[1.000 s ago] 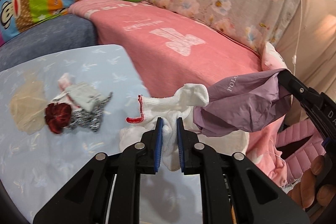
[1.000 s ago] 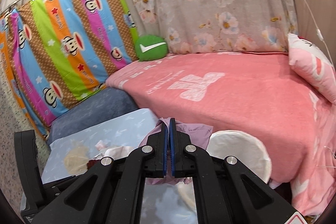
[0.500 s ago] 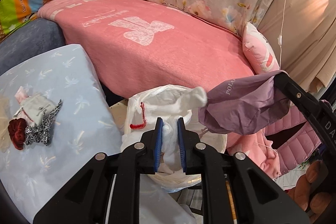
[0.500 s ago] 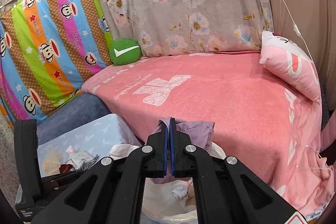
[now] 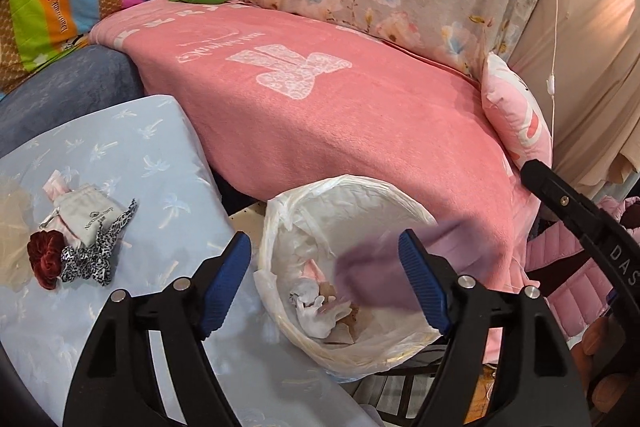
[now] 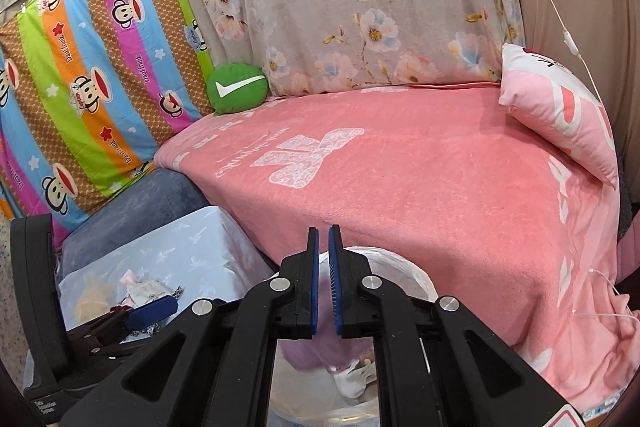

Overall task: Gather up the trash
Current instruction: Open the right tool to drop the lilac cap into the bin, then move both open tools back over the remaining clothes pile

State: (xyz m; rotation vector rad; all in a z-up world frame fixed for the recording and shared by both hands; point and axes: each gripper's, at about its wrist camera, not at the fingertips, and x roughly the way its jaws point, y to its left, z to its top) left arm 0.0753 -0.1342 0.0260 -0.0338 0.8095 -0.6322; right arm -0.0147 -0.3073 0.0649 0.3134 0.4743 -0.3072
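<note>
While the left gripper [image 5: 324, 277], its jaws just sprung wide, holds nothing, the white sock [image 5: 314, 311] lies in the lined bin [image 5: 280, 219] at six o'clock below it; the right gripper [image 6: 324, 281], barely parted, has let go the blurred purple cloth [image 5: 376, 275].

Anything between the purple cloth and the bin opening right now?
Nothing visible. The purple cloth, blurred, is directly over the lined bin, whose mouth is open; only a white sock and scraps lie at the bottom. The left gripper is spread wide with nothing between its jaws. The right gripper shows a narrow gap above the cloth.
</note>
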